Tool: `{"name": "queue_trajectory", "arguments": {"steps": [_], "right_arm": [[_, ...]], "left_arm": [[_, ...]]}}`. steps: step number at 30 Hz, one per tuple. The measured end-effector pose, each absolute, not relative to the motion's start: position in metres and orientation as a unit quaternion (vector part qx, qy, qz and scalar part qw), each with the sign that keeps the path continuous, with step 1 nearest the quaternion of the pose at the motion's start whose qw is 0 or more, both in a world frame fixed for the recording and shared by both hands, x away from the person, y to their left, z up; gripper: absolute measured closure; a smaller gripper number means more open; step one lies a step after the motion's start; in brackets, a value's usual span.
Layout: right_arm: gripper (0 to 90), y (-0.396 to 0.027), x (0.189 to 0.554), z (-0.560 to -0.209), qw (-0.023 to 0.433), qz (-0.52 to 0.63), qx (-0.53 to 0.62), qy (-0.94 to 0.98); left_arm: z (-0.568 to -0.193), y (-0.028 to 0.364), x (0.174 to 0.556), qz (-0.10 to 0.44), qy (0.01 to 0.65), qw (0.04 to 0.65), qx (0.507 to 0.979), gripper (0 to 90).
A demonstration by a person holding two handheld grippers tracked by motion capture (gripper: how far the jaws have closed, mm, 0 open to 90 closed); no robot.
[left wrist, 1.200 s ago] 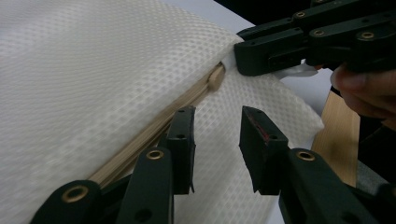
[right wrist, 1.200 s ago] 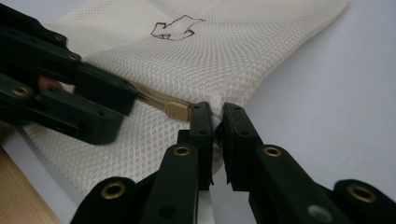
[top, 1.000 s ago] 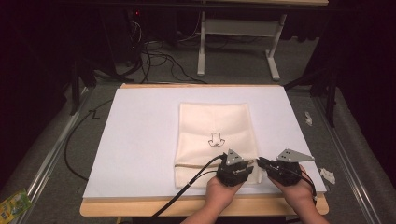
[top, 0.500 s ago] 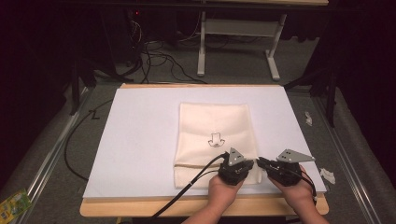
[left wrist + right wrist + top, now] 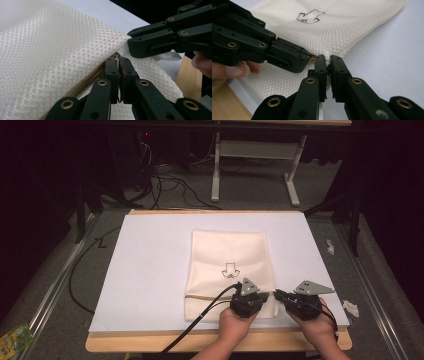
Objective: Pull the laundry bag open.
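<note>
The left gripper (image 5: 262,295) was clenched on the zip pull at the near right corner of the mesh bag (image 5: 230,265); its jaws had just been closing, and in the left gripper view (image 5: 119,65) the pull showed as a thin tan sliver pinched between the pads. Just to its right, tips almost touching it, the right gripper (image 5: 278,295) gripped the bag's corner cloth, the mesh bunched between its jaws in the right gripper view (image 5: 328,62). Both were held by hands coming in over the near edge, with a black cable (image 5: 200,322) trailing left from the left gripper. From the left jaws the tan zip (image 5: 85,85) ran away to the left, along the bag's near short end. The bag lay flat ahead of both grippers, its long axis running straight away from them toward the far edge, and the small arrow mark (image 5: 230,270) printed on it pointed back at the grippers. Under it was a white sheet (image 5: 150,270) over a wooden tabletop (image 5: 280,342), whose bare edge showed beneath the hands. Beyond lay grey carpet (image 5: 55,285) with scraps of paper (image 5: 350,308) to the right, a green packet (image 5: 14,339) far left, tangled cables (image 5: 170,185) and white desk legs (image 5: 255,170) in a dark room.
</note>
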State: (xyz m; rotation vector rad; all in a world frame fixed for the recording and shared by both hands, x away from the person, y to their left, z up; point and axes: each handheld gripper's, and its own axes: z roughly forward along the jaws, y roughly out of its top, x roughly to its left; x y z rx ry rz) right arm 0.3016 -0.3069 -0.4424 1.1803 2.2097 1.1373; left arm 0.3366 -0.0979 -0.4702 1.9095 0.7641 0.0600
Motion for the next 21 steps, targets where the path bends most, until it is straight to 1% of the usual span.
{"name": "queue_trajectory", "arguments": {"steps": [2, 3, 5, 7, 8, 9, 10, 11, 12, 13, 14, 16, 17, 18, 19, 20, 21], "right_arm": [[85.8, -0.307, 0.302, -0.443, 0.188, 0.408, 0.423, 0.787], [86.3, -0.309, 0.301, -0.442, 0.199, 0.408, 0.432, 0.779], [86.4, -0.323, 0.301, -0.438, 0.201, 0.420, 0.449, 0.762], [86.3, -0.337, 0.303, -0.440, 0.199, 0.428, 0.467, 0.748], [86.3, -0.337, 0.303, -0.440, 0.199, 0.428, 0.467, 0.748], [86.1, -0.343, 0.304, -0.442, 0.200, 0.425, 0.475, 0.744], [86.1, -0.344, 0.305, -0.443, 0.202, 0.423, 0.477, 0.744], [86.1, -0.344, 0.305, -0.443, 0.204, 0.420, 0.479, 0.743], [86.1, -0.344, 0.304, -0.443, 0.208, 0.418, 0.479, 0.744], [86.1, -0.345, 0.305, -0.442, 0.212, 0.415, 0.478, 0.744], [86.1, -0.345, 0.305, -0.442, 0.212, 0.415, 0.478, 0.744], [86.1, -0.351, 0.304, -0.443, 0.215, 0.412, 0.487, 0.739], [86.1, -0.354, 0.304, -0.443, 0.216, 0.409, 0.493, 0.737], [86.1, -0.354, 0.304, -0.443, 0.216, 0.409, 0.493, 0.737], [86.1, -0.361, 0.304, -0.444, 0.222, 0.404, 0.501, 0.732], [85.8, -0.365, 0.305, -0.445, 0.220, 0.406, 0.502, 0.731], [85.7, -0.367, 0.306, -0.446, 0.196, 0.422, 0.500, 0.730]], "left_arm": [[-0.470, -0.097, 0.337, 0.022, 0.318, 0.516, 0.795, 88.0], [-0.474, -0.089, 0.342, 0.036, 0.343, 0.505, 0.791, 88.0], [-0.480, -0.070, 0.353, 0.005, 0.384, 0.511, 0.769, 88.0], [-0.477, -0.060, 0.353, 0.021, 0.382, 0.505, 0.773, 87.9], [-0.477, -0.060, 0.353, 0.021, 0.382, 0.505, 0.773, 87.9], [-0.474, -0.051, 0.353, 0.038, 0.378, 0.488, 0.786, 87.8], [-0.474, -0.051, 0.353, 0.038, 0.378, 0.488, 0.786, 87.8], [-0.475, -0.035, 0.355, 0.045, 0.386, 0.473, 0.790, 87.8], [-0.475, -0.035, 0.355, 0.045, 0.386, 0.473, 0.790, 87.8], [-0.476, -0.013, 0.358, 0.051, 0.400, 0.457, 0.793, 87.8], [-0.476, -0.013, 0.358, 0.051, 0.400, 0.457, 0.793, 87.7], [-0.476, 0.014, 0.359, 0.060, 0.411, 0.439, 0.797, 87.7], [-0.472, 0.044, 0.357, 0.072, 0.423, 0.430, 0.794, 87.7], [-0.472, 0.044, 0.357, 0.072, 0.423, 0.430, 0.794, 87.7], [-0.471, 0.073, 0.354, 0.086, 0.431, 0.419, 0.795, 87.7], [-0.472, 0.085, 0.353, 0.073, 0.424, 0.430, 0.793, 87.7], [-0.475, 0.089, 0.350, 0.073, 0.414, 0.435, 0.797, 87.7]]}}
